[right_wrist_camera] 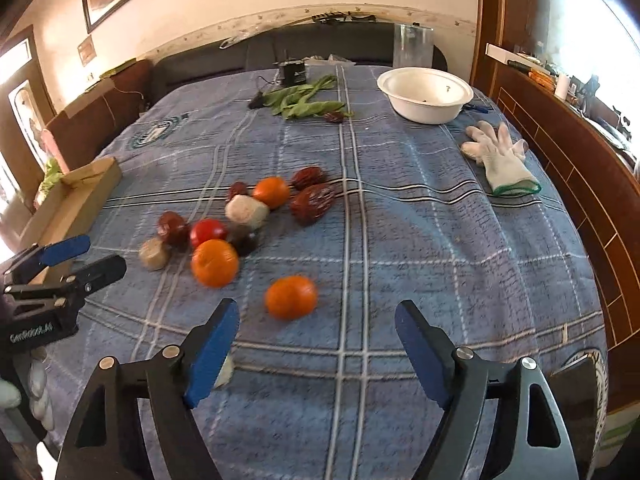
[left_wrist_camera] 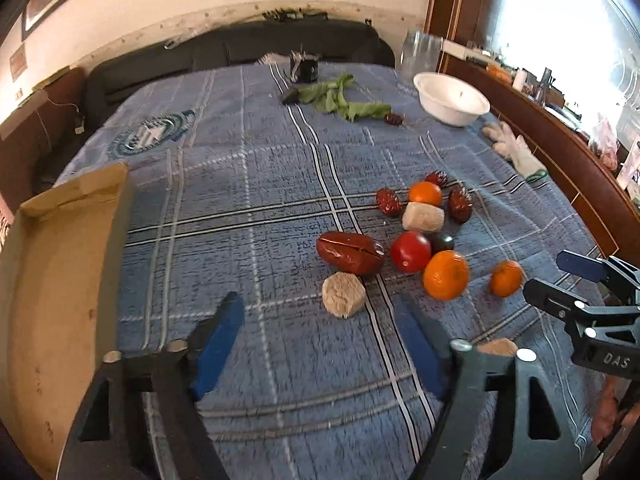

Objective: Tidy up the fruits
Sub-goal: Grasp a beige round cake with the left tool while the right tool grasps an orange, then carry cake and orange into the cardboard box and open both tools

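Overhead, both tools are held above the blue plaid cloth (right_wrist_camera: 400, 240), each with its blue-padded jaws spread apart and nothing between them: the left gripper (left_wrist_camera: 320, 336) and the right gripper (right_wrist_camera: 316, 344). A loose cluster of fruit is seen on the cloth near the middle: a shiny red tomato (left_wrist_camera: 410, 251) beside a large round orange (left_wrist_camera: 445, 275), a glossy dark red date (left_wrist_camera: 351, 253) and pale beige blocks (left_wrist_camera: 344, 294). A smaller orange (right_wrist_camera: 291, 297) lies apart, nearest the right gripper. A white round bowl (right_wrist_camera: 425, 94) is set well beyond, at the far edge. A brown cardboard box (left_wrist_camera: 60, 280) is seen at the left.
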`<state>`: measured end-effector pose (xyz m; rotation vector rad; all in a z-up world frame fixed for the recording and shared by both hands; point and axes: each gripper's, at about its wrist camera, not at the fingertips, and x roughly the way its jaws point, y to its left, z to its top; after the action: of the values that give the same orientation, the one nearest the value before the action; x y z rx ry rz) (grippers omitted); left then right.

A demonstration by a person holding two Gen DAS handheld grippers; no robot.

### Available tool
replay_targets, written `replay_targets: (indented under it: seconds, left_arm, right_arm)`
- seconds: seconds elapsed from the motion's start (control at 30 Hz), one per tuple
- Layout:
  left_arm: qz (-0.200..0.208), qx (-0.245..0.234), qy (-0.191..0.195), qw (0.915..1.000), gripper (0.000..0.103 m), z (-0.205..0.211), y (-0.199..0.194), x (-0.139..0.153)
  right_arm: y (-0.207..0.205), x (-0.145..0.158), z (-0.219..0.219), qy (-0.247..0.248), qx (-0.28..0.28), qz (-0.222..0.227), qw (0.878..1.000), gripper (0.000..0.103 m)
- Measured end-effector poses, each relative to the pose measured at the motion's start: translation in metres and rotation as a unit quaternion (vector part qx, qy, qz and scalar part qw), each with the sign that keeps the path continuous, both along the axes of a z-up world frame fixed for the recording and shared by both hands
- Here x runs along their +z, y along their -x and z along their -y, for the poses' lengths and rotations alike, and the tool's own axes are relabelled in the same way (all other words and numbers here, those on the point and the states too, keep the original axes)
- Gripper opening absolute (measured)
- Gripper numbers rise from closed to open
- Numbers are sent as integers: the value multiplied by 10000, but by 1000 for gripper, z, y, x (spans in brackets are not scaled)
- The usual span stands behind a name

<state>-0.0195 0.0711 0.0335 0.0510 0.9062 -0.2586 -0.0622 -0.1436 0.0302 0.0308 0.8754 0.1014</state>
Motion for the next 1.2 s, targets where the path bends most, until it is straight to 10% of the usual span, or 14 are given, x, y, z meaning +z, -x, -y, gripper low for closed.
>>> replay_targets:
  seconds: [0.37,0.53,0.67,1.2]
  left_arm:
    - [-246,-141,-107,9995,69,15,-17,-25]
    - [-60,-109,-267,9996,26,18,-13,-25]
    - [-202,-47,125,9997,27,8,-10,-21]
    - [489,364,974,9934,27,-88,53,72]
  right_arm:
    - [-22,-18,-18,133,245,-172,9995,70]
    - [-26,-26,-22,213,211,-259,9992,53]
    - [-25,-25,-21,78,218,-292,9993,34]
    - [14,59,-74,-540,1047,428,9921,35]
